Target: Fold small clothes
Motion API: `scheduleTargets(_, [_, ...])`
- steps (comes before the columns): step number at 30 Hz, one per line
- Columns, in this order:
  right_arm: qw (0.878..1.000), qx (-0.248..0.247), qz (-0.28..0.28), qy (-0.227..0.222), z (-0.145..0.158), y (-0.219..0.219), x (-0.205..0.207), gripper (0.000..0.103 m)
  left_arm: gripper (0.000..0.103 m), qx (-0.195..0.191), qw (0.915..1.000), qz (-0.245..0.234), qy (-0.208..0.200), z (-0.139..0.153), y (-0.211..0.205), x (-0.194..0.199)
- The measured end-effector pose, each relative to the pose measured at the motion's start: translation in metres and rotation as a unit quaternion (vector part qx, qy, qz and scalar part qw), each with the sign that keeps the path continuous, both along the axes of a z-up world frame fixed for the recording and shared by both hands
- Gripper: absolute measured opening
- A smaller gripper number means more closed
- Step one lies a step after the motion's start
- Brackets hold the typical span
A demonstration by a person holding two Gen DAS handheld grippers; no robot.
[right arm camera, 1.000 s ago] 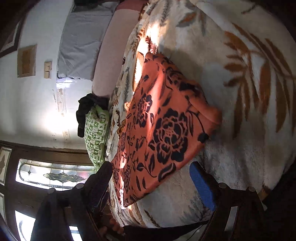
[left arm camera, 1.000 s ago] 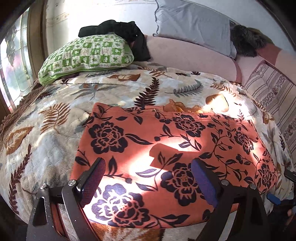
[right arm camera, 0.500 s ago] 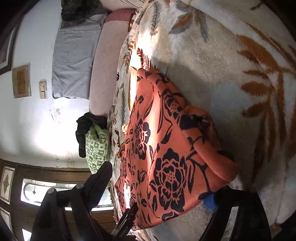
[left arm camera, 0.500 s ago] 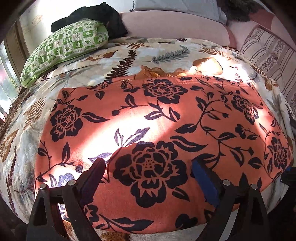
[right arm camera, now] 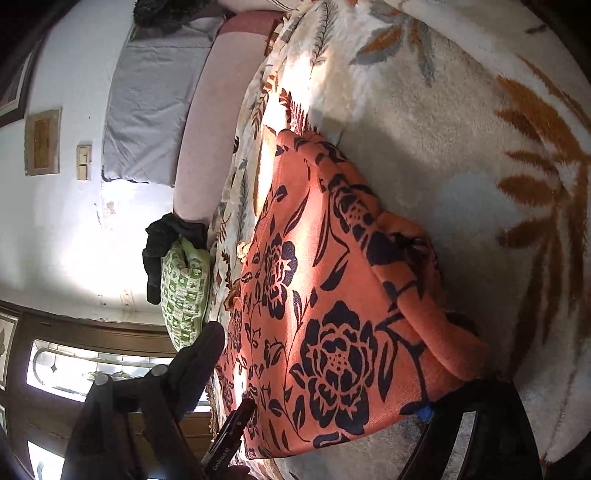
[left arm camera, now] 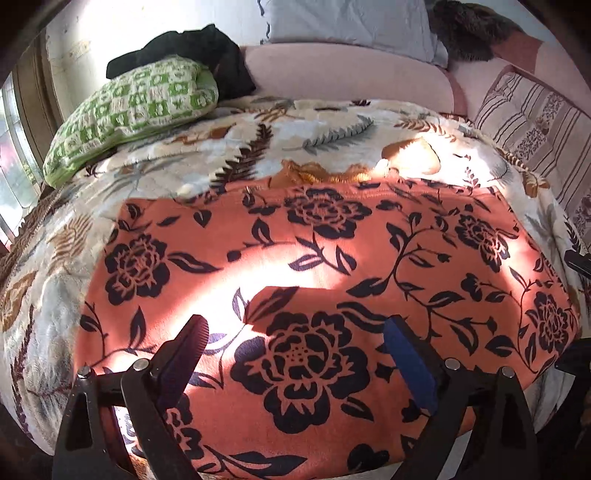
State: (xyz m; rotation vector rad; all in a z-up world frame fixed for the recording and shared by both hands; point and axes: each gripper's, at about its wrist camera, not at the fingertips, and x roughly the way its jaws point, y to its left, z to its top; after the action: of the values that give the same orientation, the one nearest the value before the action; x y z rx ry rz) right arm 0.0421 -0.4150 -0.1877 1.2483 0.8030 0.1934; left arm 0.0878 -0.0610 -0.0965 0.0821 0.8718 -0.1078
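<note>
An orange cloth with black flowers (left arm camera: 332, 258) lies spread flat on the bed's leaf-patterned blanket (left arm camera: 55, 302). My left gripper (left arm camera: 295, 350) hovers over the cloth's near edge, open, with nothing pinched between its fingers. In the right wrist view the same orange cloth (right arm camera: 332, 295) shows a doubled-over side edge. My right gripper (right arm camera: 314, 376) stands wide open around the cloth's near corner. Its blue pad (right arm camera: 424, 410) is mostly hidden under that corner, and the dark finger (right arm camera: 199, 362) stands apart from the fabric.
A green checked pillow (left arm camera: 133, 110) with a black garment (left arm camera: 207, 48) on it lies at the back left. A pink bolster (left arm camera: 343, 77), a grey pillow (left arm camera: 351, 22) and a striped cushion (left arm camera: 535, 122) line the headboard. A window (right arm camera: 92, 369) sits beside the bed.
Both grippers have closed in on the cloth. The left now hangs over its near edge. The cloth's corner now covers the right gripper's blue pad, which was bare a second ago.
</note>
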Motion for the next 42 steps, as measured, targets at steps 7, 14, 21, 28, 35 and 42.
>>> scheduleTargets(7, [1.0, -0.021, 0.012, 0.004, 0.005, 0.003, 0.008, 0.088, 0.097, 0.023, 0.9992, -0.002, 0.031, -0.027, -0.007, 0.011])
scheduleTargets(14, [0.999, -0.022, 0.022, 0.016, -0.001, 0.003, 0.009, 0.088, 0.097, -0.001, 1.0, 0.001, 0.006, -0.014, -0.001, 0.003])
scheduleTargets(21, [0.997, -0.048, 0.031, 0.058, 0.006, 0.004, 0.019, 0.062, 0.101, -0.024, 0.9996, -0.001, 0.015, -0.008, 0.01, 0.004])
scheduleTargets(28, [0.991, -0.105, 0.037, 0.08, 0.002, 0.01, 0.022, 0.039, 0.103, 0.011, 0.9997, -0.021, 0.01, -0.032, 0.015, 0.002])
scheduleTargets(35, [0.977, -0.199, 0.068, 0.047, 0.044, 0.032, 0.032, 0.023, 0.103, -0.067, 0.9975, 0.013, -0.021, 0.018, 0.055, -0.014])
scheduleTargets(42, [0.92, -0.349, 0.141, -0.106, 0.177, 0.162, 0.035, 0.021, 0.103, -0.16, 0.9631, 0.185, -0.114, 0.061, 0.199, -0.071])
